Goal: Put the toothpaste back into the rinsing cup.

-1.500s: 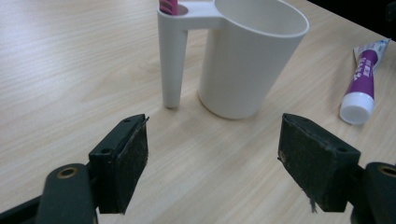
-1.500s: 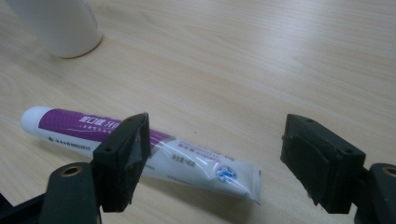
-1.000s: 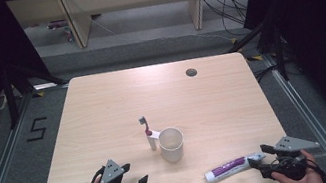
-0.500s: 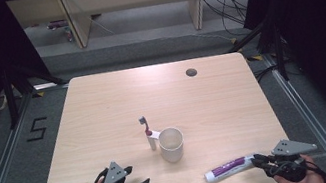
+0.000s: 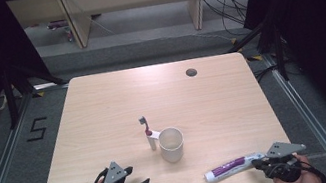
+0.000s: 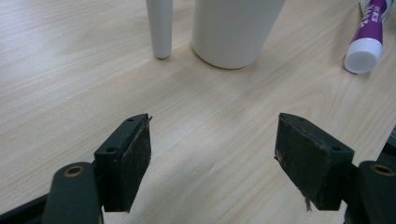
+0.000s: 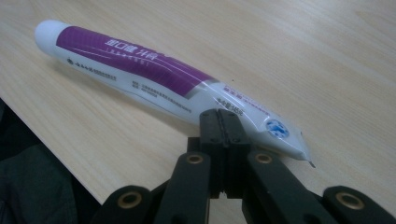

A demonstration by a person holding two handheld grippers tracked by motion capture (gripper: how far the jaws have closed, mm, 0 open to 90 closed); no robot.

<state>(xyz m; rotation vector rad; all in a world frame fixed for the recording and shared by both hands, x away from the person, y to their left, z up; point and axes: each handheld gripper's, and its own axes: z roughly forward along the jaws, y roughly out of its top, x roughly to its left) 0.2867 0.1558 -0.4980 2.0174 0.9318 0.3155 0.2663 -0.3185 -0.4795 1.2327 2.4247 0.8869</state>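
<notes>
The right gripper (image 5: 261, 162) is sitting at the table's (image 5: 103, 107) near edge, to the right of the cup (image 5: 171, 144). Its jaws have just been closing and are now pressed together at the flat tail end of the tube (image 7: 154, 77); whether they are pinching it I cannot tell. The tube is lying flat between the cup and that gripper, cap pointing toward the cup. The left gripper (image 6: 212, 158) is resting to the cup's near left, jaws standing wide apart over bare wood. A toothbrush (image 5: 148, 132) is leaning just beside the cup's left.
</notes>
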